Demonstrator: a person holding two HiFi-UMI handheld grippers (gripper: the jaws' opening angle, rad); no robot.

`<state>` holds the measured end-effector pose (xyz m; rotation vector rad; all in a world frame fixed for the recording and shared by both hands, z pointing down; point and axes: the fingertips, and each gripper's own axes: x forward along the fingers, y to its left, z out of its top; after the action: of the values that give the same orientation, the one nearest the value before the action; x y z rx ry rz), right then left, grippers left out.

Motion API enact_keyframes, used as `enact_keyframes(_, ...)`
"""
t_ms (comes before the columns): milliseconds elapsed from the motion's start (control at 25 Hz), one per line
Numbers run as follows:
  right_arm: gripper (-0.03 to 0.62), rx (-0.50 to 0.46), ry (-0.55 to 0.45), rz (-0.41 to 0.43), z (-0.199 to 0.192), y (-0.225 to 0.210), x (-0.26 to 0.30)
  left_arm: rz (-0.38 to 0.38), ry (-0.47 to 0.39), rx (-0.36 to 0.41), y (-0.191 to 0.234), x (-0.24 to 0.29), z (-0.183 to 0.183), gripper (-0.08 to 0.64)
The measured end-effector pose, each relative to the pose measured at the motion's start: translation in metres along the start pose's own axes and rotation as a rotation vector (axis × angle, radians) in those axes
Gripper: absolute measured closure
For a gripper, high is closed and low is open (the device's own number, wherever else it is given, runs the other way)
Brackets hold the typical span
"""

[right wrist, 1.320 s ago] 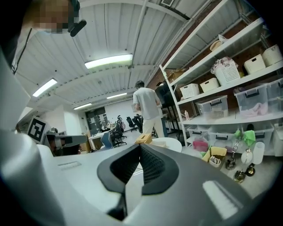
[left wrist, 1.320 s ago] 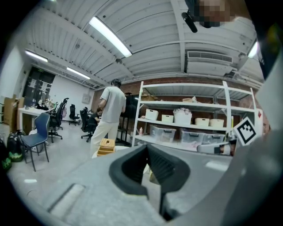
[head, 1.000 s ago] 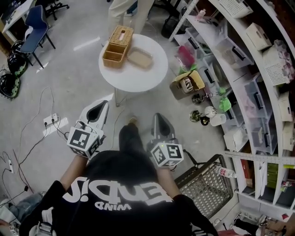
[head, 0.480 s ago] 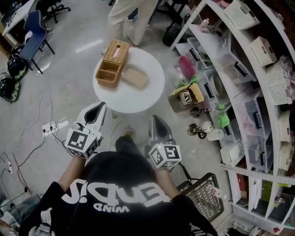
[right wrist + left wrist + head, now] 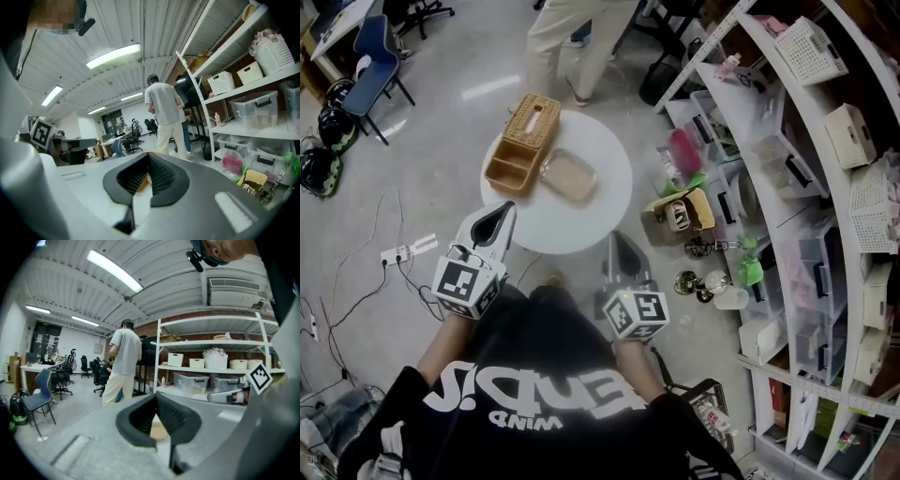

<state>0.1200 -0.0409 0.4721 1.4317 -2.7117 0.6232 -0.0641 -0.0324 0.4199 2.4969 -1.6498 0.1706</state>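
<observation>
My left gripper [image 5: 498, 216] is shut and holds nothing; it hovers by the near left edge of a round white table [image 5: 581, 220]. My right gripper [image 5: 621, 247] is shut and empty too, just off the table's near right edge. On the table stand a wicker basket [image 5: 523, 142] and a shallow tan tray [image 5: 569, 175]. In the left gripper view the jaws of the left gripper [image 5: 156, 397] meet at their tips, with a sliver of the tray showing between them. The right gripper [image 5: 149, 157] shows its jaws closed the same way in its own view.
A person [image 5: 572, 28] in a light shirt stands beyond the table. Metal shelving [image 5: 787, 141] with bins runs along the right. An open cardboard box [image 5: 680, 214] and bottles sit on the floor beside it. A blue chair [image 5: 375, 61] and cables [image 5: 356, 281] lie left; a wire basket [image 5: 708, 412] sits near right.
Both grippers have come forward to the table, which sits closer below their tips. The standing person and the shelves look larger in both gripper views. The jaws stayed shut.
</observation>
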Motion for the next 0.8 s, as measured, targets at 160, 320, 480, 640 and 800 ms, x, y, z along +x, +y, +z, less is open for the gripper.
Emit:
enact_keyframes(160, 0.592, 0.006, 0.001, 0.007, 0.004, -0.005, 0.016, -0.003, 0.0, -0.005, 0.008, 0.015, 0.002, 0.558)
enact_keyframes(320, 0.592, 0.009, -0.005, -0.007, 0.011, -0.009, 0.028, -0.024, 0.003, 0.001, 0.017, 0.03, 0.007, 0.558)
enact_keyframes(480, 0.592, 0.015, -0.022, -0.044, 0.022, -0.012, 0.036, -0.059, 0.009, -0.004, 0.029, 0.045, 0.014, 0.558)
enact_keyframes(640, 0.592, 0.024, -0.045, -0.089, 0.028, -0.011, 0.047, -0.11, 0.013, -0.004, 0.041, 0.058, 0.019, 0.558)
enact_keyframes(800, 0.592, 0.033, -0.051, -0.143, 0.025, -0.011, 0.059, -0.156, 0.024, -0.01, 0.052, 0.07, 0.018, 0.558)
